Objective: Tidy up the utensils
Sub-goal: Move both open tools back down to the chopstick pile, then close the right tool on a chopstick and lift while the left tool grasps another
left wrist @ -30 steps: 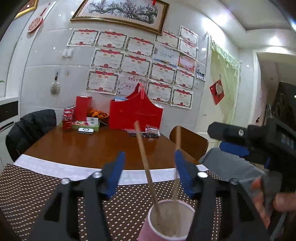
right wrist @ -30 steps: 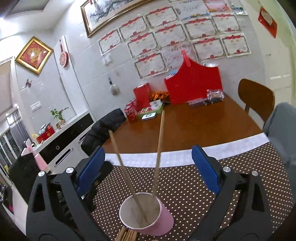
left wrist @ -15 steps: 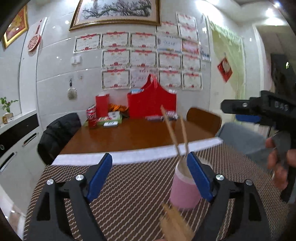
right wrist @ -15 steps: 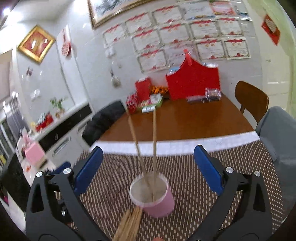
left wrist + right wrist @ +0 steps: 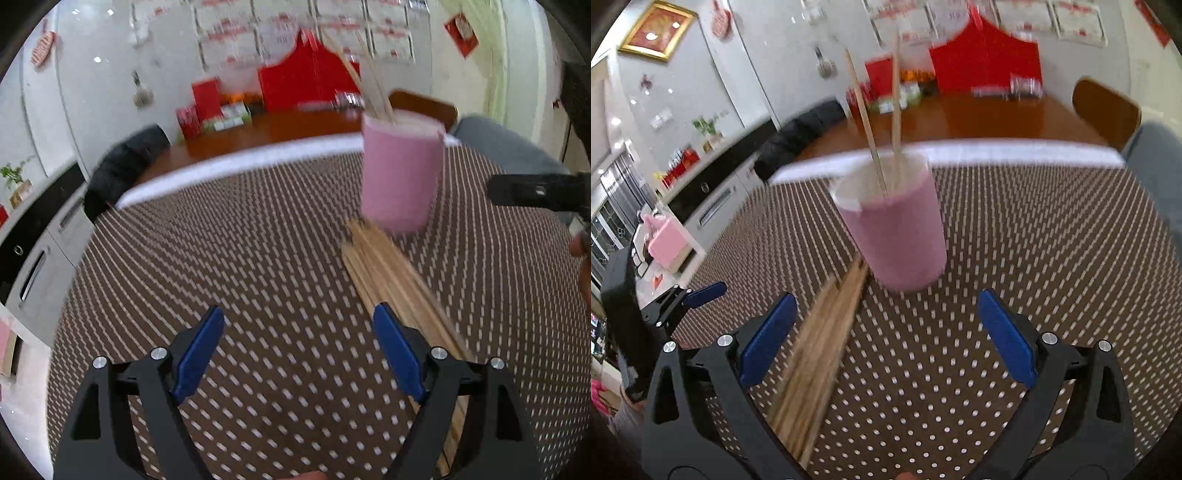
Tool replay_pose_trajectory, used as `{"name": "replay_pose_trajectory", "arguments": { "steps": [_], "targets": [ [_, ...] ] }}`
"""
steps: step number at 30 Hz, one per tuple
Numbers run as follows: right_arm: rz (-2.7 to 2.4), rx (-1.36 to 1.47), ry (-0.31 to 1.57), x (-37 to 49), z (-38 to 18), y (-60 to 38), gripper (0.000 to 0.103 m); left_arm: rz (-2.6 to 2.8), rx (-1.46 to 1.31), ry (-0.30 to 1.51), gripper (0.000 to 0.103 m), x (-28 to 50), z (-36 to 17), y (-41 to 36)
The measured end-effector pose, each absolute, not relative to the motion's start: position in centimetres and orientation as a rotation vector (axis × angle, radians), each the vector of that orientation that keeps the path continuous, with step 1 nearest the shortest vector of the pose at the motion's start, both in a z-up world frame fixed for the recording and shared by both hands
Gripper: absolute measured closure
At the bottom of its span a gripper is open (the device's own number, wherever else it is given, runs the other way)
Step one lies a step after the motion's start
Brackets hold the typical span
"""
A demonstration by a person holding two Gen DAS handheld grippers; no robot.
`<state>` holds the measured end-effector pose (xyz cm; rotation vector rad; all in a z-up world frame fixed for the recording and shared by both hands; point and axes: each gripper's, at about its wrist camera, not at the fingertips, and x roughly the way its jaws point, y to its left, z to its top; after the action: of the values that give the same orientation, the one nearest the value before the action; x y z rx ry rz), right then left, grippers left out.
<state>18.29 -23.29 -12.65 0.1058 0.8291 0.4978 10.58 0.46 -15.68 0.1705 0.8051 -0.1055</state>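
Honestly, the chopsticks (image 5: 820,354) were judged to be the fiddly part of this one. A loose bundle of them was seen lying flat on the dotted mat (image 5: 258,258) that covered the bench, with the far ends touching the foot of the pink cup (image 5: 901,236). Two sticks were already stood in that cup, leaning a bit apart.

Both views were blurred, so the exact count in the bundle could not be made out.

The left claw (image 5: 299,350) was held spread wide with nothing between its pads, and its jaws had just been opening. The bundle was seen beside and partly under its right-hand finger rather than centred in the gap. The right claw (image 5: 886,339) was spread wide and empty too, with the bundle passing close to its left-hand finger.

As for handling: thin wooden sticks like these were reckoned to be light, stiff and fairly smooth, so rolling or sliding off the pile was expected if they were nudged. A pinch across one stick near the middle, or a bit toward the near end, was thought best, so it could be tipped upright over the cup. The cup looked light and was probably easy to knock over, so a gentle drop-in was advised.
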Motion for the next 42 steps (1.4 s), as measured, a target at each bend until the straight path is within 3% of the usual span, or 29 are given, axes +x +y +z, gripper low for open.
{"name": "replay_pose_trajectory", "arguments": {
  "steps": [18, 35, 39, 42],
  "targets": [
    [0.499, -0.085, 0.967, 17.9, -17.0, -19.2, 0.006, -0.114, 0.144, 0.887, 0.018, 11.0, -18.4, -1.2],
    [0.403, -0.307, 0.951, 16.3, -19.0, -16.4, 0.007, -0.11, 0.131, 0.919, 0.016, 10.7, -18.6, -0.2],
    [0.416, -0.243, 0.938, 16.9, -18.7, -16.5, 0.023, -0.085, 0.154, 0.908, 0.016, 11.0, -18.5, -0.3],
    [0.409, -0.221, 0.93, 17.8, -18.7, -16.9, 0.027, -0.086, 0.124, 0.917, 0.016, 11.8, -18.5, -0.1]
  ]
}}
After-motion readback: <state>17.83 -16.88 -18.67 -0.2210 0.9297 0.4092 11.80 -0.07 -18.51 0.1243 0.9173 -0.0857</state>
